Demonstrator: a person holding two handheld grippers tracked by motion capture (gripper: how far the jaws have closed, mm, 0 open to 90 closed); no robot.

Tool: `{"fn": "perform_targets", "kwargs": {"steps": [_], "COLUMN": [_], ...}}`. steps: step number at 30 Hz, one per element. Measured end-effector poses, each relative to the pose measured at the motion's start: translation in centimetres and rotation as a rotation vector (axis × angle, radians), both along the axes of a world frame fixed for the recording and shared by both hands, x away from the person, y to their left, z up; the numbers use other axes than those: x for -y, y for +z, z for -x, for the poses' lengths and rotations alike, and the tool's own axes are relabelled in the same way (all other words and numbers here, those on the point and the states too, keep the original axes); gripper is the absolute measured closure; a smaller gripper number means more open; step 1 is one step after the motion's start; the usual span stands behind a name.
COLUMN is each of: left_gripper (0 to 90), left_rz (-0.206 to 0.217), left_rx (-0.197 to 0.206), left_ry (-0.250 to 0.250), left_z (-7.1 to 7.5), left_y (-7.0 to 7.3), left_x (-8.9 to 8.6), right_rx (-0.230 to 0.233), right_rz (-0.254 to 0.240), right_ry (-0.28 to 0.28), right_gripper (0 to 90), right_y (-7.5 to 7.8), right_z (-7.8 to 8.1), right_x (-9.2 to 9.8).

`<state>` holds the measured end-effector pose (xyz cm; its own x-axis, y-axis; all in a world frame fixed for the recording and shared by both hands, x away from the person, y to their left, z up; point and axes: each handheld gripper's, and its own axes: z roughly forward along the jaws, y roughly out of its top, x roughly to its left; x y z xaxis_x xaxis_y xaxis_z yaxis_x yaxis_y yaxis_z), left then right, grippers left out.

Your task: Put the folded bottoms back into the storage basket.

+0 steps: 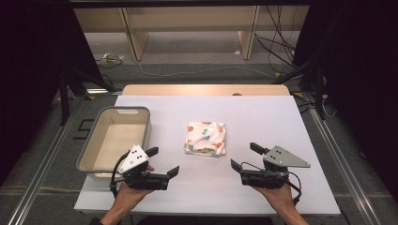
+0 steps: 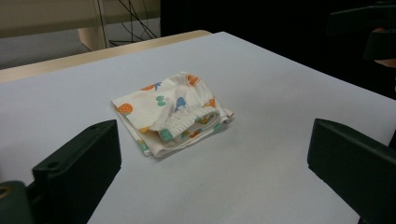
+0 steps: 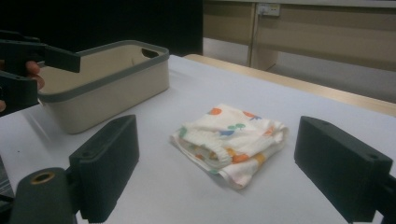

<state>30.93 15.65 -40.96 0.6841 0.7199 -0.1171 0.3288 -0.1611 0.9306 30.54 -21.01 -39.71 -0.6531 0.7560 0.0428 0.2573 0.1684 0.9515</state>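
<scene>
A folded white cloth (image 1: pixel 205 138) printed with orange, blue and green shapes lies in the middle of the white table; it lies ahead of the jaws in the left gripper view (image 2: pixel 175 113) and in the right gripper view (image 3: pixel 231 140). My left gripper (image 1: pixel 163 161) hovers near the front left, open and empty, aimed toward the cloth. My right gripper (image 1: pixel 245 156) hovers at the front right, likewise open with nothing between its jaws. Both stand a short way off the cloth, one on each side.
A beige bin with a grey rim (image 1: pixel 89 150) stands empty at the table's left, just beyond my left gripper, and shows again as the bin (image 3: pixel 112 88). The table's wooden far edge (image 1: pixel 206 89) lies behind; floor, cables and shelving beyond.
</scene>
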Motion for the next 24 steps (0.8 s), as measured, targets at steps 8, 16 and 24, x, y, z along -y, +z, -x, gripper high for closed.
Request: {"fn": "perform_targets", "kwargs": {"steps": [8,16,24], "left_gripper": [2.8,3.0,3.8], "left_rz": [-0.009,-0.02,0.011], "left_rx": [-0.009,-0.028,-0.094], "left_ry": [0.0,0.006,0.056], "left_z": [-0.3,-0.7,-1.8], "left_y": [-0.2,-0.4,-0.6], "left_x": [0.1,0.3,0.4], "right_rx": [0.008,0.015,0.018], "right_rz": [0.011,0.023,0.041], "right_ry": [0.002,-0.015,-0.027], "right_gripper": [15.4,15.9,16.6], "right_y": [0.0,0.0,0.5], "right_z": [-0.2,-0.7,-1.8], "right_x": [-0.1,0.1,0.2]}}
